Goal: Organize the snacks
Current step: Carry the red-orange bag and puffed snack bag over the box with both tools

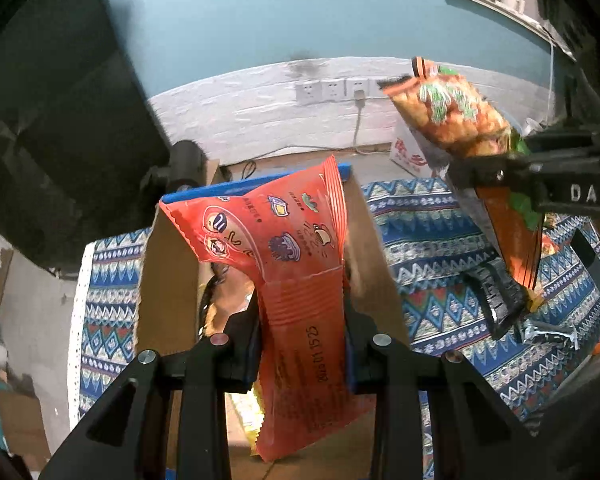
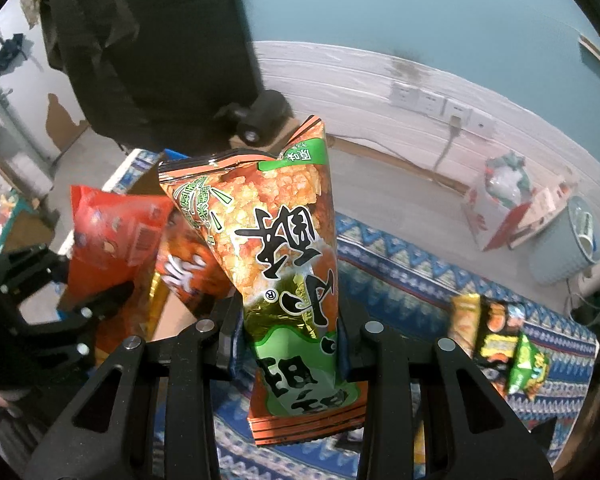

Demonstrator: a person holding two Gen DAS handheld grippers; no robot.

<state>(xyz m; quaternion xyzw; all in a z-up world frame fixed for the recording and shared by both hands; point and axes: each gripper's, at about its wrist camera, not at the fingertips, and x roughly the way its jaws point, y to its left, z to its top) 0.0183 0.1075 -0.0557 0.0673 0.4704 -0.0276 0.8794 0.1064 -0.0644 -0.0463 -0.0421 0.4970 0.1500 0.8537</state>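
Observation:
My left gripper (image 1: 302, 344) is shut on a red snack bag (image 1: 284, 248) and holds it over an open cardboard box (image 1: 168, 280) that has other snack packs inside. My right gripper (image 2: 290, 344) is shut on an orange and green snack bag (image 2: 276, 232), held upright above the patterned cloth. In the left wrist view that bag (image 1: 460, 120) and the right gripper (image 1: 496, 208) hang at the upper right. In the right wrist view the red bag (image 2: 112, 236) and the left gripper (image 2: 92, 300) are at the left, beside the box.
A blue patterned cloth (image 1: 440, 248) covers the table. More snack packs (image 2: 500, 340) lie on it at the right. A silver wrapper (image 1: 548, 332) lies near the right gripper. A dark chair (image 2: 160, 48), a wall with sockets (image 1: 332, 90) and a blue bin (image 2: 568, 240) stand behind.

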